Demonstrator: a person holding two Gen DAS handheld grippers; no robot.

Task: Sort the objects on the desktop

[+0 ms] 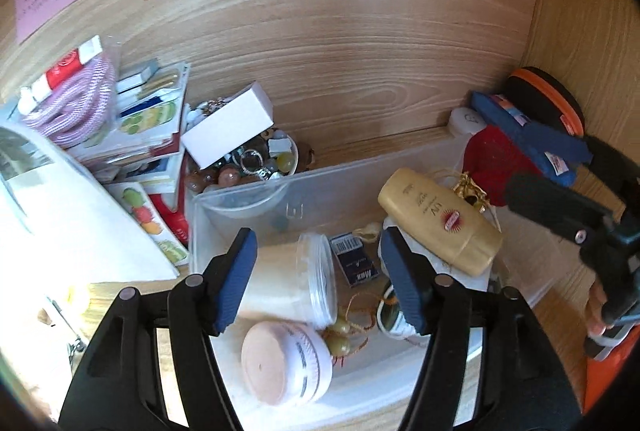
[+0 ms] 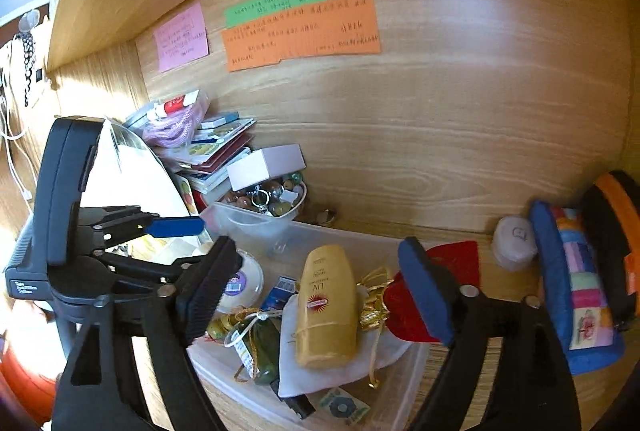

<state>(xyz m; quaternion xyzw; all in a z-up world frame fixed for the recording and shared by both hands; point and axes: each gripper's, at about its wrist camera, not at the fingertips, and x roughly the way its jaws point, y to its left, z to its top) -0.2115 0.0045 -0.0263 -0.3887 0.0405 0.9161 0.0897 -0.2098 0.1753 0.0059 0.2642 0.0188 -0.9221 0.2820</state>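
My left gripper [image 1: 318, 279] stands about half open over the clear plastic bin [image 1: 248, 199], its blue ribbed pads bracketing a squat clear-walled jar [image 1: 296, 281] of creamy stuff lying on its side; the left pad sits right against the jar's base, but I cannot tell if it touches, and the right pad is well clear, so I grip nothing. My right gripper [image 2: 316, 285] gapes wide in the lower middle of its view, with nothing pinched; the gold bottle [image 2: 326, 307] lies between the pads and below them, apart from both. That bottle is smooth, flattened and glossy, with a red sunburst badge, resting on a white cloth pouch [image 2: 320, 371] in the bin. Low in the left view sits a round pink tub [image 1: 286, 363] with a peach lid, beside green beads [image 1: 340, 337] on a reddish cord, and a small dark blue box [image 1: 356, 261] lies flat by the jar. A red fabric heart [image 2: 452, 263] with a gold bow [image 2: 374, 301] sits at the bin's right edge. Behind the bin, at centre left, a bowl of polished stones [image 1: 256, 167] carries a white box [image 1: 230, 123]. At the right edge stands a blue patchwork pouch [image 2: 576, 287]. Coloured paper notes [image 2: 300, 31] are stuck on the wood-grain back panel.
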